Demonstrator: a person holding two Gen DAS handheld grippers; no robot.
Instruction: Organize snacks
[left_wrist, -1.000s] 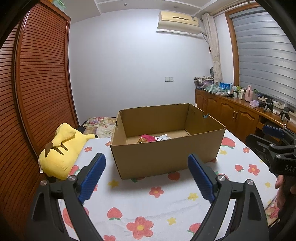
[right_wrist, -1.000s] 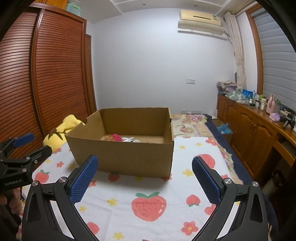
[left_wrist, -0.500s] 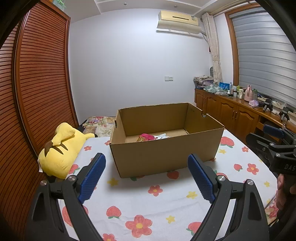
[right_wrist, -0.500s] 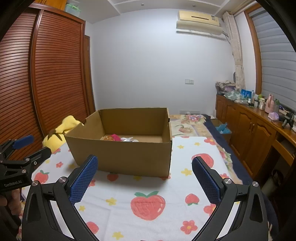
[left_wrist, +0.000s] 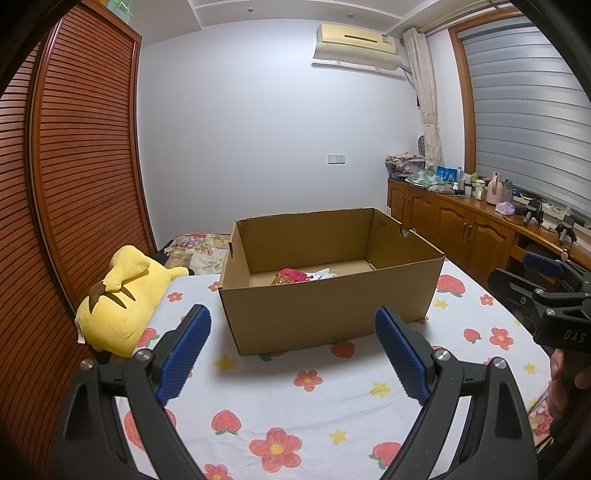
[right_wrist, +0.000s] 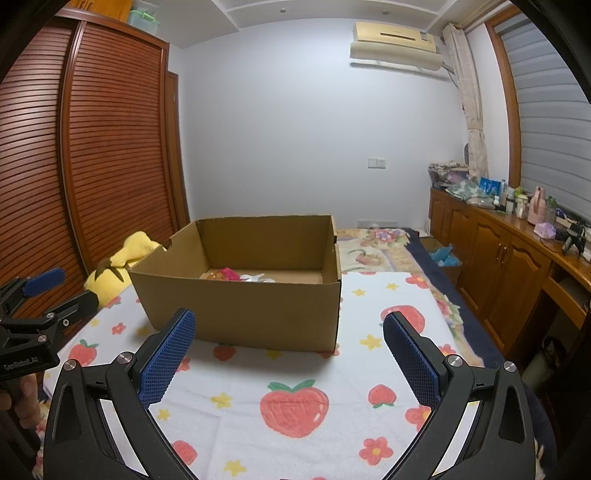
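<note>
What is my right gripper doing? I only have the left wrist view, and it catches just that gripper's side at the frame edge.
Observer: The right gripper has its jaws wide apart with nothing between them, and it points at the cardboard box.
Operator: What lies behind the box on its right? The box hides that from me.
Observer: A floral quilt stretches back toward the wall. I see no snack packets on it.
Operator: Anything further right, down low?
Observer: A teal item sits low beside the wooden cabinets. I cannot tell what it is.
</note>
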